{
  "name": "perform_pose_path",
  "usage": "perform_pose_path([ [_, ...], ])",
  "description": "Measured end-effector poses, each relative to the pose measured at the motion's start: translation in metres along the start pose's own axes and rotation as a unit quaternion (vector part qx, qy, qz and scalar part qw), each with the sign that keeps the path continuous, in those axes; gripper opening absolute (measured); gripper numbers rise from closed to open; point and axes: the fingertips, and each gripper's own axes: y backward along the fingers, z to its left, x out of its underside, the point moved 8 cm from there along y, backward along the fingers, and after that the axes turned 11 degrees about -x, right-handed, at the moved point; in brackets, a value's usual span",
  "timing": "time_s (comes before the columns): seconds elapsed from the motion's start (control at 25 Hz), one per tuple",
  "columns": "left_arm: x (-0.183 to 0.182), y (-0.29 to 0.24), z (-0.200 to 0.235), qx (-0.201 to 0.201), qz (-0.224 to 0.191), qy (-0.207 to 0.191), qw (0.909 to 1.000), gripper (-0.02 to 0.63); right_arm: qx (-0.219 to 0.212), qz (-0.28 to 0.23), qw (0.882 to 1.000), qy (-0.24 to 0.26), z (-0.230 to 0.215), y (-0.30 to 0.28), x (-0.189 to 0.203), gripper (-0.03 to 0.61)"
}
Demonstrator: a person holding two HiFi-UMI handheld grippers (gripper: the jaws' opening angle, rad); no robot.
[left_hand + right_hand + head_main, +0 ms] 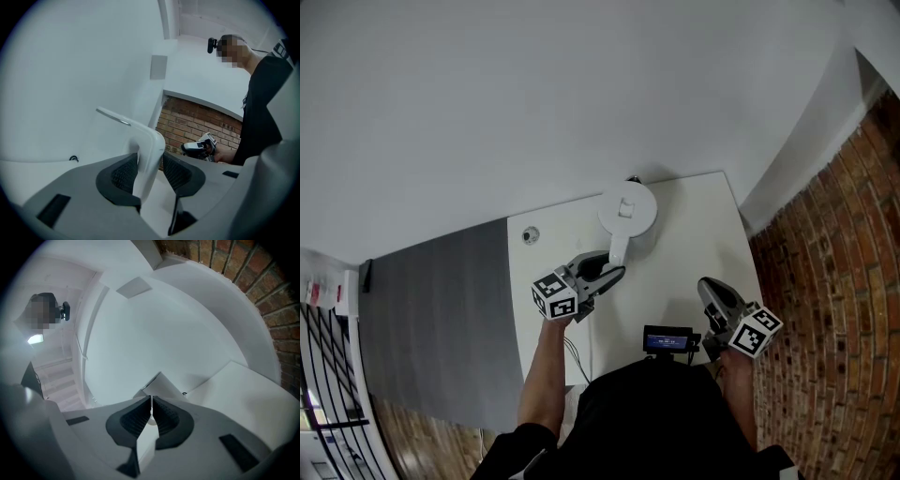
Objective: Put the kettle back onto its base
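Observation:
The white kettle (628, 210) stands at the far side of the white table (694, 234), seen from above, with its handle (618, 249) pointing toward me. My left gripper (613, 273) is shut on that handle. In the left gripper view the handle (149, 154) stands upright between the black pads (123, 174), both touching it. Whatever is under the kettle is hidden, so I cannot tell whether the base is there. My right gripper (709, 287) hovers at the table's near right, jaws shut on nothing; in its own view the pads (140, 418) meet in front of the kettle (161, 384).
A small round fitting (531, 234) lies on the table left of the kettle. A black cord end (632, 177) shows behind it. A brick wall (834, 262) runs along the right, a grey surface (441, 319) lies left of the table, and a black device (667, 339) sits at my chest.

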Motion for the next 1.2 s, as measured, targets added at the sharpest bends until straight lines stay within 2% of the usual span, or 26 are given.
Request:
perform_pose_path([
  [0.44,0.002,-0.021,-0.017,0.008,0.008,-0.009,0.9999,0.166,-0.001,0.001,1.0,0.0,0.001,-0.002,0.002,0.021],
  [1.2,0.004,-0.032,-0.022,0.003,-0.005,0.008,0.9999,0.163,-0.007,0.004,1.0,0.0,0.003,-0.005,0.002,0.021],
])
